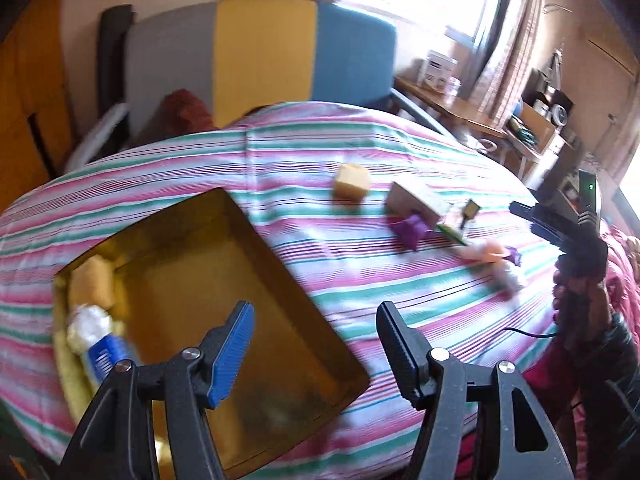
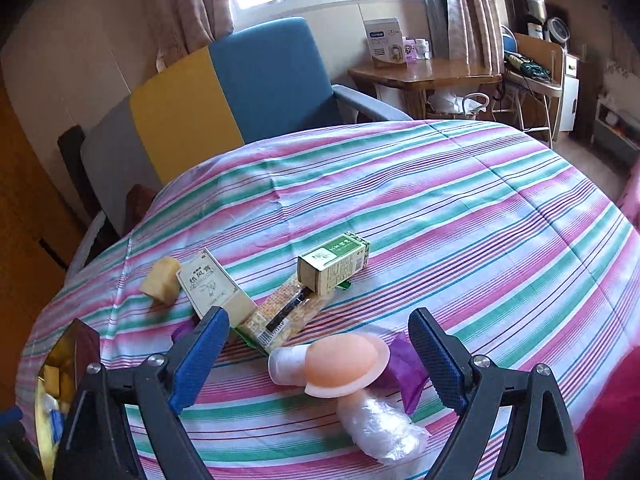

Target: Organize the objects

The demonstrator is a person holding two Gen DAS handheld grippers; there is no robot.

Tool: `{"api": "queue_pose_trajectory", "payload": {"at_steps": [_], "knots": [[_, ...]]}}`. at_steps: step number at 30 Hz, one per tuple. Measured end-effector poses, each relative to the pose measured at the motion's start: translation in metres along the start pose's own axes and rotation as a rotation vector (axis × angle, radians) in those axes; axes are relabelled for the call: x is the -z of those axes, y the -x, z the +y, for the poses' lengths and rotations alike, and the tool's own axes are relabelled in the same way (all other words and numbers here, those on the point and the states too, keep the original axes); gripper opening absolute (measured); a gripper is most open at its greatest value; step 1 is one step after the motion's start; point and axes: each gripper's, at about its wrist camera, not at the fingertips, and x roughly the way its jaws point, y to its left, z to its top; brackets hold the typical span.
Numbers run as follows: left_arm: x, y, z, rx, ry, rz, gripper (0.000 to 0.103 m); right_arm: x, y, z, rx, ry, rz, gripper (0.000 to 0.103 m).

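A gold tray (image 1: 248,312) sits on the striped bed, holding a yellow sponge (image 1: 92,280) and a blue-and-white tube (image 1: 100,344). My left gripper (image 1: 316,320) hovers open over the tray's near right side with nothing between its fingers. Loose items lie together on the bed: a yellow sponge block (image 2: 162,280), a beige box (image 2: 212,284), a green box (image 2: 332,266), a snack packet (image 2: 280,316), a peach mushroom-shaped piece (image 2: 344,364), a purple wrapper (image 2: 404,364) and clear plastic wrap (image 2: 380,428). My right gripper (image 2: 319,315) stands open above the packet and the peach piece, touching neither.
A grey, yellow and blue chair (image 2: 240,92) stands behind the bed. A wooden side table (image 2: 424,76) with boxes is at the back right, and shelves stand further right. The striped cover (image 2: 460,208) stretches bare to the right of the items. A gloved hand (image 1: 580,264) holds the right gripper.
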Motion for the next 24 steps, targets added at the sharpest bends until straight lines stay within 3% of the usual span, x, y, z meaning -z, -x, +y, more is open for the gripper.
{"api": "queue_pose_trajectory", "payload": {"at_steps": [3,13,16,24], "knots": [[-0.015,-0.021,-0.015,0.033,0.001,0.04,0.064,0.001,-0.002,0.0,-0.035,-0.022,0.019,0.092],[-0.085,-0.116,-0.05,-0.047,-0.099,0.156,0.065,0.006,-0.001,-0.003,-0.108,-0.065,0.041,0.094],[-0.103,-0.147,-0.052,-0.06,-0.102,0.184,0.075,0.006,-0.003,-0.001,-0.13,-0.06,0.051,0.094],[-0.135,-0.222,-0.066,-0.1,-0.182,0.248,0.083,0.008,-0.007,0.003,-0.186,-0.048,0.083,0.095]]}}
